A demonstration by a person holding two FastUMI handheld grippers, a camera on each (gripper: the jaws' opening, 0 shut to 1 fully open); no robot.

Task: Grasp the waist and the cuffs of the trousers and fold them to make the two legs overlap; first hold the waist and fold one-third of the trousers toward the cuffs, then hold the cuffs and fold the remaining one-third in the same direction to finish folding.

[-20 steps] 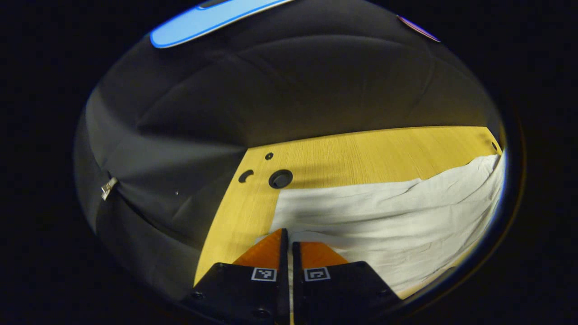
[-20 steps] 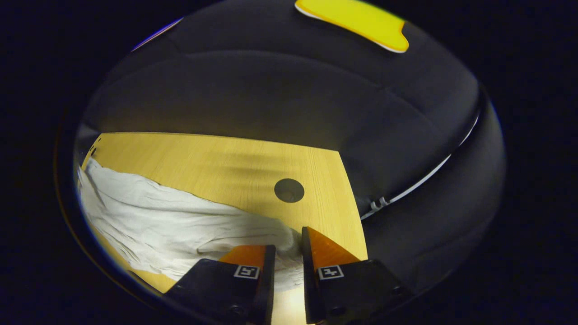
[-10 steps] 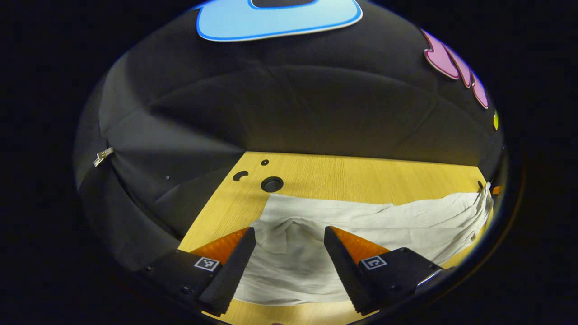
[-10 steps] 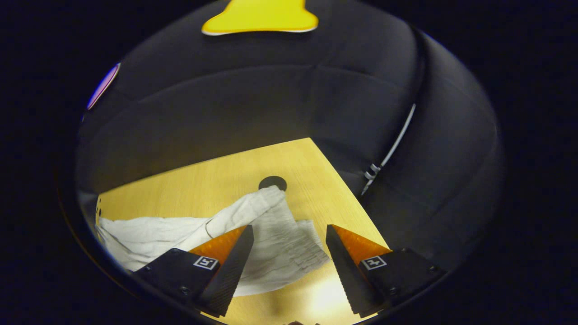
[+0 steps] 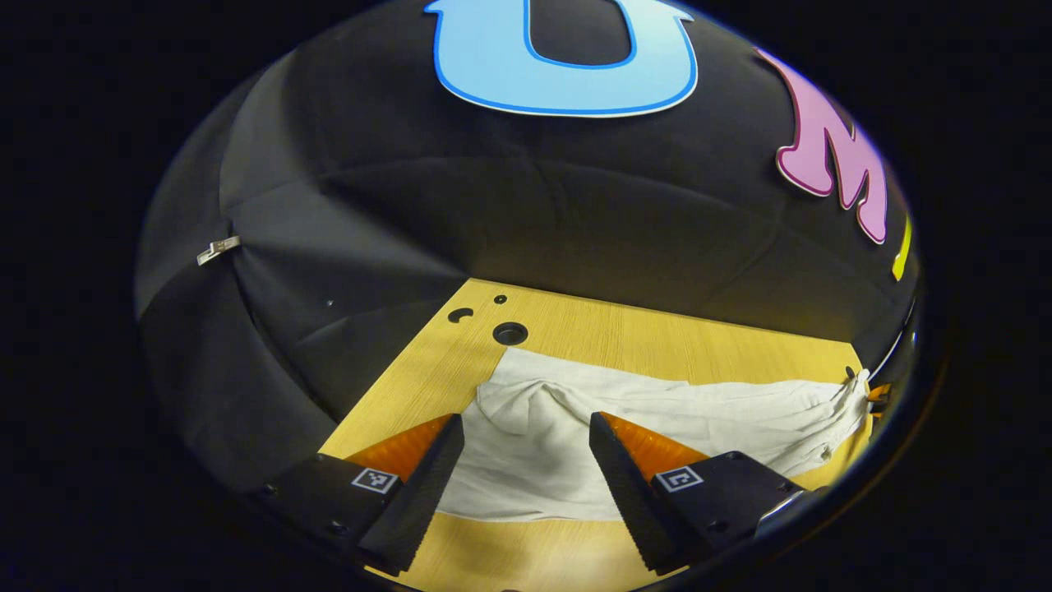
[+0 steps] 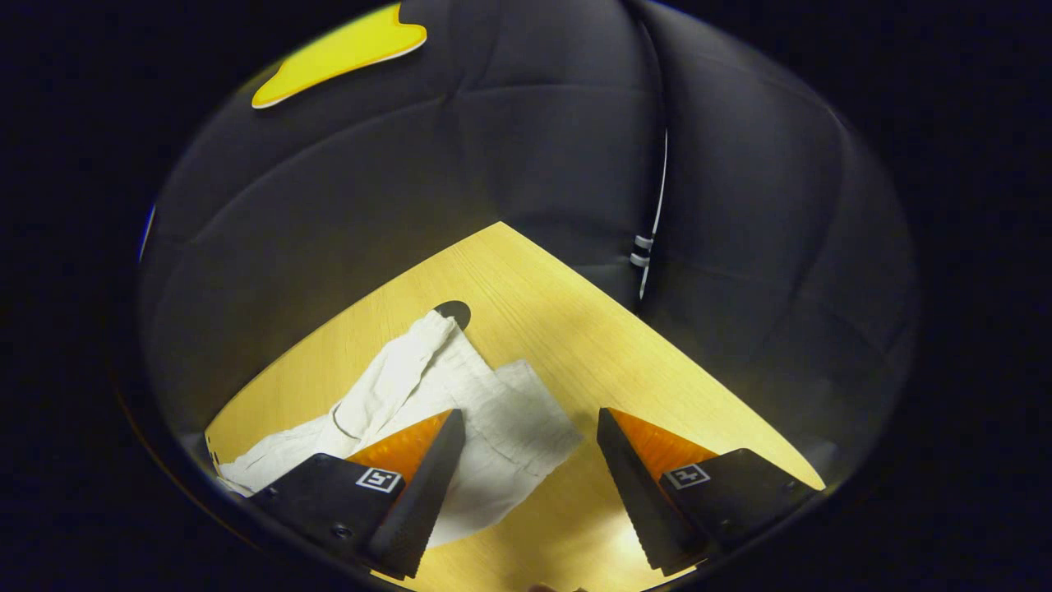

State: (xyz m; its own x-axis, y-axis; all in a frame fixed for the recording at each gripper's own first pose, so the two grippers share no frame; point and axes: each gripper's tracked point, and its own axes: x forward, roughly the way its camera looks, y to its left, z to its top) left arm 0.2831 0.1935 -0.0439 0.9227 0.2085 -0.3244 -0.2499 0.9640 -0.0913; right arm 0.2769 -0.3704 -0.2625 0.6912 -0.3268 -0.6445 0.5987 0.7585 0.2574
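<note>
The white trousers [image 5: 699, 403] lie stretched across the wooden table [image 5: 657, 333], folded lengthwise and wrinkled. In the left gripper view my left gripper [image 5: 526, 419] hangs open above the near end of the cloth, which is bunched into a ridge; nothing is between its fingers. In the right gripper view the gathered waist end of the trousers [image 6: 427, 362] lies loose near the table's corner. My right gripper [image 6: 530, 413] is open above it, one finger over the cloth and the other over bare wood.
A round hole [image 5: 509, 333] and two smaller holes sit in the table by the cloth's near end. Another round hole [image 6: 454, 311] is partly covered by the waist end. The table [image 6: 559, 329] ends in edges close to both trouser ends, with the black booth wall behind.
Both grippers were shut on the trousers' ends one second ago. They have opened, let the cloth drop to the table, and lifted back from it.
</note>
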